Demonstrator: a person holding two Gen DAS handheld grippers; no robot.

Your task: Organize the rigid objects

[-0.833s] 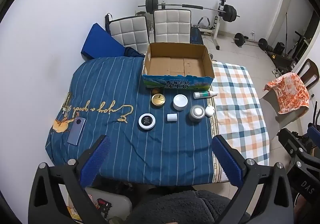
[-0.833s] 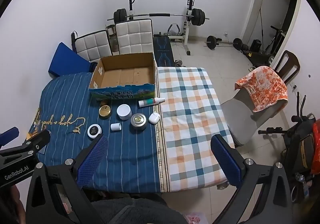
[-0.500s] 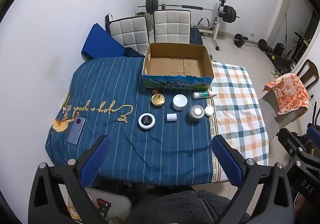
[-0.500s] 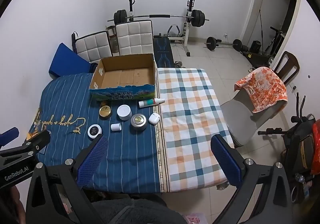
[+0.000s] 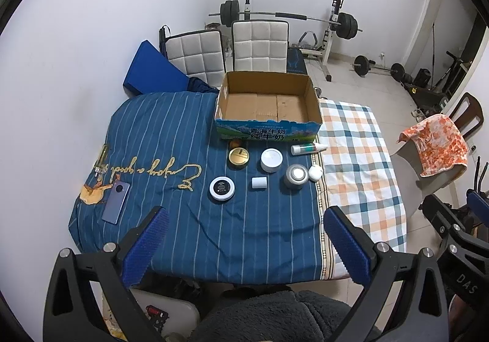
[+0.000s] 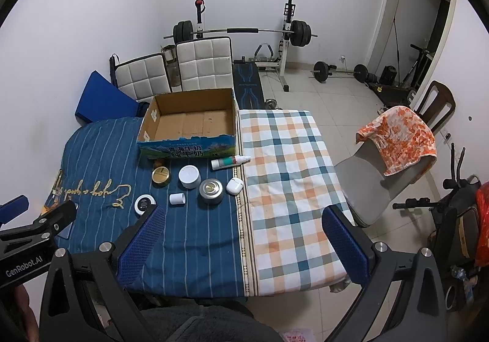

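Weights line the far wall; nothing has shifted: your left gripper (image 5: 243,238) and right gripper (image 6: 241,238) still hover wide open, empty, while jars (image 5: 271,160) wait mid-table before the empty box (image 5: 267,103).

Right gripper (image 6: 241,238), jaws wide, above table; cardboard box (image 6: 186,150) empty

We see a table (image 6: 284,158) under blue striped and checked cloths, with plain white walls (image 6: 91,5) around it. Behind the table stand two white padded chairs (image 6: 204,63); beyond them, a barbell rack (image 6: 244,33) against the wall. Right of the table, a chair (image 6: 379,180) carries an orange towel (image 6: 400,135) on pale floor tiles (image 6: 336,91).
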